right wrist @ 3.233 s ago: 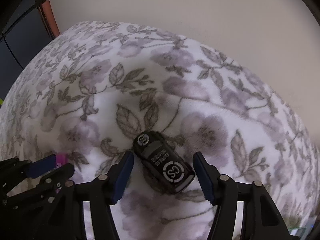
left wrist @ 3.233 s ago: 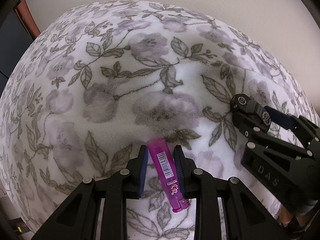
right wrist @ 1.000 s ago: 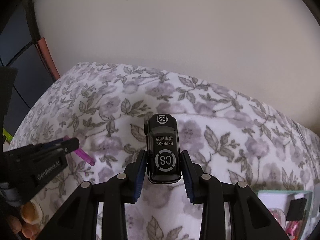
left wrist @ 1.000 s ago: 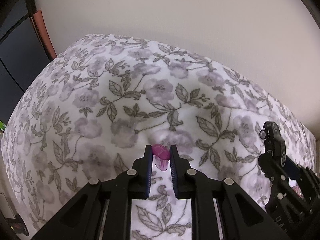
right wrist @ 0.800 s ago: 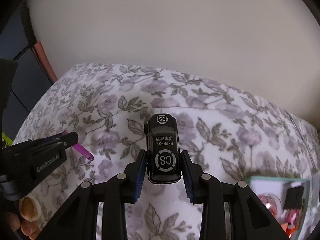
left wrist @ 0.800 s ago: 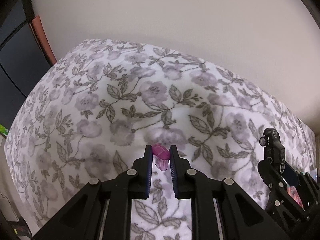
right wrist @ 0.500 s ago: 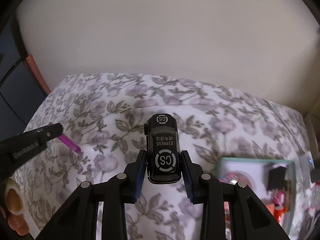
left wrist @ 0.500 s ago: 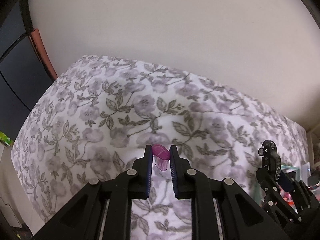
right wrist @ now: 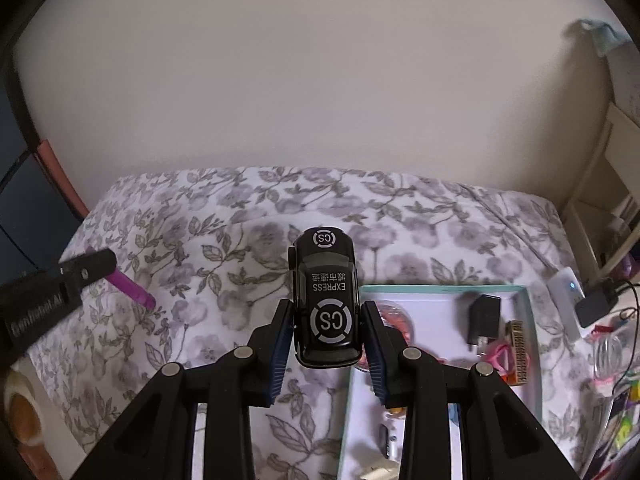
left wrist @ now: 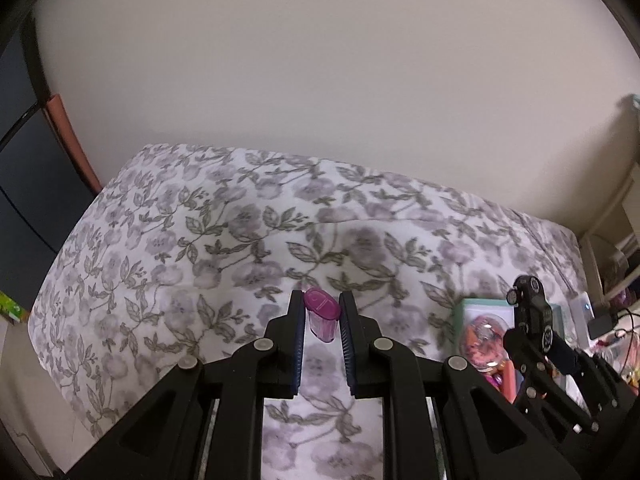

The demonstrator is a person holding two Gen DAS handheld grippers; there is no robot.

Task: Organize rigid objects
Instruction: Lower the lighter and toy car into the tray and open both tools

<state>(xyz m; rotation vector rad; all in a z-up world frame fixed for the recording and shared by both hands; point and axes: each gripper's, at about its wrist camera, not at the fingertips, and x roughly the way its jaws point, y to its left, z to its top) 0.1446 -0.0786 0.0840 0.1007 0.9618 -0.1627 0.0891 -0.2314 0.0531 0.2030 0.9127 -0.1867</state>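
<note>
My left gripper [left wrist: 321, 307] is shut on a translucent purple lighter [left wrist: 321, 314], held end-on above the flowered blanket [left wrist: 208, 248]. From the right wrist view the same lighter [right wrist: 132, 287] sticks out of the left gripper [right wrist: 105, 265] at the left edge. My right gripper [right wrist: 327, 312] is shut on a black toy car [right wrist: 326, 300] marked "EXPRESS", nose pointing away. The car hangs over the left rim of a mint-edged white tray [right wrist: 440, 289]. In the left wrist view the right gripper [left wrist: 530, 316] stands in front of that tray [left wrist: 470, 305].
The tray holds a black plug adapter [right wrist: 483, 320], a pink item [right wrist: 500, 350], a gold-lettered block [right wrist: 519, 350] and a round reddish thing [right wrist: 394, 318]. A white power strip [right wrist: 564, 284] and cables lie to the right. A cream wall rises behind the bed; shelves [right wrist: 608, 184] stand far right.
Both grippers have risen and swung right with their loads. The tray has come into view under the right gripper, and more wall shows above the bed.
</note>
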